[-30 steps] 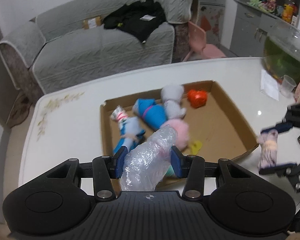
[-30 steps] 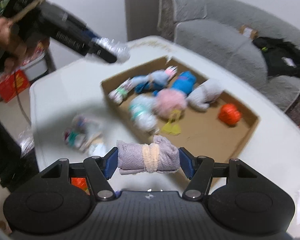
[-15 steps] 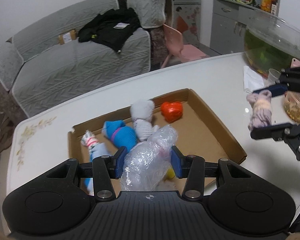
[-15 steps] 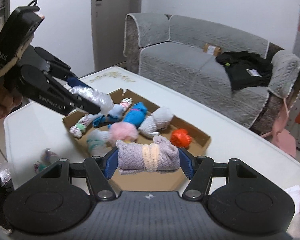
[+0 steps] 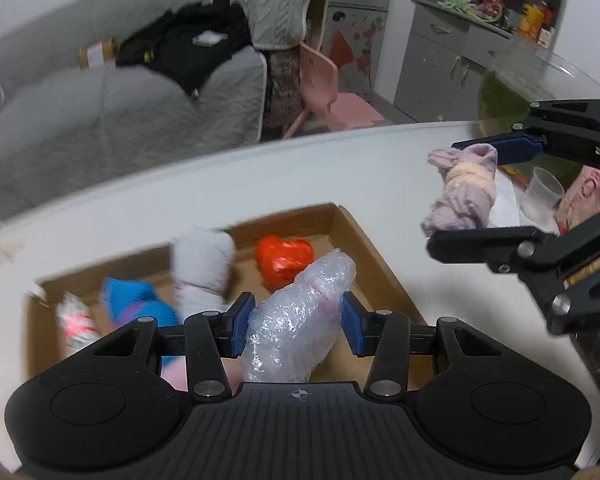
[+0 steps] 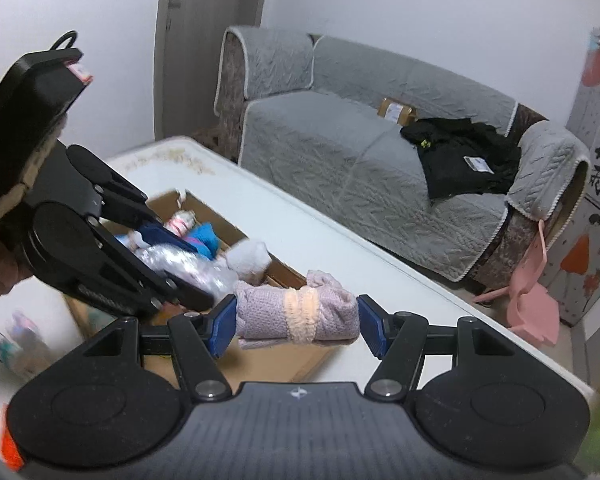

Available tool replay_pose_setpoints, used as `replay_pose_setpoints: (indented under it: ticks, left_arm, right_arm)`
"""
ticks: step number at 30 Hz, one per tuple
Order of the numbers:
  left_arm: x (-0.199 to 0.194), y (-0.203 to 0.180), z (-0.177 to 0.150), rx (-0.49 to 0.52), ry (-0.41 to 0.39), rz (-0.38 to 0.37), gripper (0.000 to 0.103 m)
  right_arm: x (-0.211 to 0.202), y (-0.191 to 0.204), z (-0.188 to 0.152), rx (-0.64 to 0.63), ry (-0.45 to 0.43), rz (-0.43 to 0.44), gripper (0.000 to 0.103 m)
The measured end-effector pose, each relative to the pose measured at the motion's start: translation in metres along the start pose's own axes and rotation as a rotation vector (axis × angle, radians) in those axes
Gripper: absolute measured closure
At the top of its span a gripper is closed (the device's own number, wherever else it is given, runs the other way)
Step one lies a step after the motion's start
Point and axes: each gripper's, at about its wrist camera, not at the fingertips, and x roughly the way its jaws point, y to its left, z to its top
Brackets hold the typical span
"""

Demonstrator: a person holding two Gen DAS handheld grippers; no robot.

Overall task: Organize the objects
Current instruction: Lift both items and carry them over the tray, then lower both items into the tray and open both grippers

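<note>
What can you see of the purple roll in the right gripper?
The purple roll is a soft knitted cloth, likely a sock or small towel, rolled into a short bundle with a pale peach band around its middle. It lies crosswise in the right gripper, whose blue-padded jaws press on its two ends. One end is lumpy and loose. It hangs in the air, touching nothing else, by the near edge of the cardboard box.

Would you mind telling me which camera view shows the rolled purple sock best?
The right wrist view: the rolled purple sock lies sharp and centred in the right gripper, its cream band plain. The left wrist view shows the sock smaller, off to the right, seen from the side with one end behind a gripper finger.
</note>
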Motion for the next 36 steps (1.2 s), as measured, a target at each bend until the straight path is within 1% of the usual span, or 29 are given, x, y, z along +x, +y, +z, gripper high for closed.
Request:
replay_pose_setpoints:
  ticks: [4,6,9,12,15,18,22,25,26,29,31,34,36]
  left_arm:
    - [0.034,0.002,-0.013,-0.038,0.028,-0.024,0.050]
    - [0.041,0.009,-0.022,-0.030,0.039,-0.007,0.050]
    - [0.048,0.031,-0.033,-0.053,0.061,0.030,0.050]
    - [0.046,0.049,-0.037,-0.017,0.061,0.067,0.050]
    - [0.044,0.063,-0.035,0.017,0.064,0.101,0.050]
    - [0.047,0.061,-0.028,0.081,0.069,0.104,0.049]
    - [0.060,0.055,-0.016,0.156,0.093,0.080,0.049]
    - [0.067,0.054,-0.007,0.170,0.095,0.048,0.049]
    - [0.070,0.054,-0.006,0.167,0.094,0.042,0.049]
    - [0.074,0.049,-0.006,0.170,0.086,0.023,0.049]
    - [0.076,0.045,-0.006,0.169,0.077,0.024,0.049]
    - [0.078,0.042,-0.005,0.140,0.064,0.031,0.049]
    - [0.077,0.038,-0.004,0.148,0.067,0.037,0.049]
  right_arm:
    - [0.017,-0.001,-0.004,-0.016,0.042,-0.014,0.044]
    - [0.020,-0.002,-0.007,-0.021,0.056,-0.006,0.044]
    - [0.027,0.003,-0.008,-0.036,0.075,0.017,0.044]
    - [0.038,0.009,-0.008,-0.049,0.094,0.043,0.044]
    - [0.054,0.015,-0.010,-0.071,0.130,0.075,0.044]
    - [0.072,0.020,-0.014,-0.104,0.175,0.118,0.044]
    - [0.092,0.018,-0.020,-0.138,0.235,0.171,0.044]
    - [0.101,0.015,-0.024,-0.194,0.285,0.181,0.044]
    - [0.101,0.010,-0.024,-0.186,0.279,0.189,0.044]
    - [0.099,-0.003,-0.020,-0.154,0.264,0.172,0.043]
    - [0.099,-0.005,-0.021,-0.144,0.260,0.168,0.044]
    - [0.095,-0.003,-0.020,-0.135,0.235,0.171,0.044]
    - [0.096,-0.002,-0.020,-0.126,0.239,0.169,0.043]
